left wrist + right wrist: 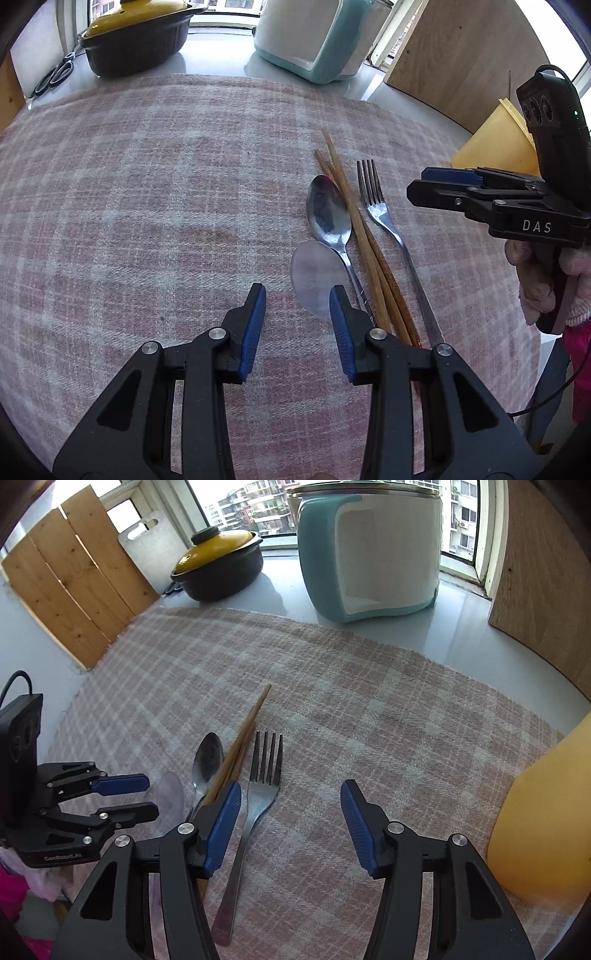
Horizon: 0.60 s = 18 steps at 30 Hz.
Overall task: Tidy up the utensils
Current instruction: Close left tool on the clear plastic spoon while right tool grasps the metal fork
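On the pink checked cloth (147,192) lie a metal spoon (328,214), a clear plastic spoon (314,277), a pair of wooden chopsticks (364,240) and a metal fork (380,214), side by side. My left gripper (297,291) hovers open just left of them, its right finger over the clear spoon, nothing between the pads. In the right wrist view my right gripper (291,786) is open above the cloth. The fork (264,794) lies just inside its left finger, untouched. The chopsticks (247,727) and metal spoon (208,760) lie further left, near the left gripper (153,796).
At the back stand a dark pot with a yellow lid (221,568) and a teal-and-white appliance (369,554). Scissors (55,75) lie at the back left. Wooden boards (74,590) lean at the left, a wood panel (546,590) at the right, a yellow object (546,830) close by.
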### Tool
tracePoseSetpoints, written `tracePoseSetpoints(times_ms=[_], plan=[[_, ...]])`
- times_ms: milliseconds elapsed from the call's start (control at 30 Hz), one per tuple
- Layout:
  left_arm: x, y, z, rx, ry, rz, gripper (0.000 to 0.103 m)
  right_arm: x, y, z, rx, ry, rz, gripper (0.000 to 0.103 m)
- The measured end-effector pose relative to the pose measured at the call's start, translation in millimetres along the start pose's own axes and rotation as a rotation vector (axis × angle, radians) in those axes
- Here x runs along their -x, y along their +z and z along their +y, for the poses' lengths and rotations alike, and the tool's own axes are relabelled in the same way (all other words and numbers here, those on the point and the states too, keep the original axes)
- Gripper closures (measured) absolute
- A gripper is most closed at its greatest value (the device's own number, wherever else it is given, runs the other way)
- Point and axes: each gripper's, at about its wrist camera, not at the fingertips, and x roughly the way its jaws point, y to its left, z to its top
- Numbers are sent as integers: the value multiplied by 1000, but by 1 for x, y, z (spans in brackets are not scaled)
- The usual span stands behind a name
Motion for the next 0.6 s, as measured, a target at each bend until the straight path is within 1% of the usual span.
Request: tracePoseSetpoints(times_ms=[100, 333, 500, 600], plan=[[-2, 1, -5, -31, 15, -5, 67, -10, 4, 3, 27, 4, 15, 49], [-3, 2, -9, -49, 32, -14, 67, -30, 8, 12, 82, -2, 45, 62], [-4, 2, -11, -76, 48, -21, 67, -36, 10, 18, 105, -9, 36, 63], [-4, 2, -11, -81, 54, -23, 67, -38, 11, 21, 118, -22, 31, 68]])
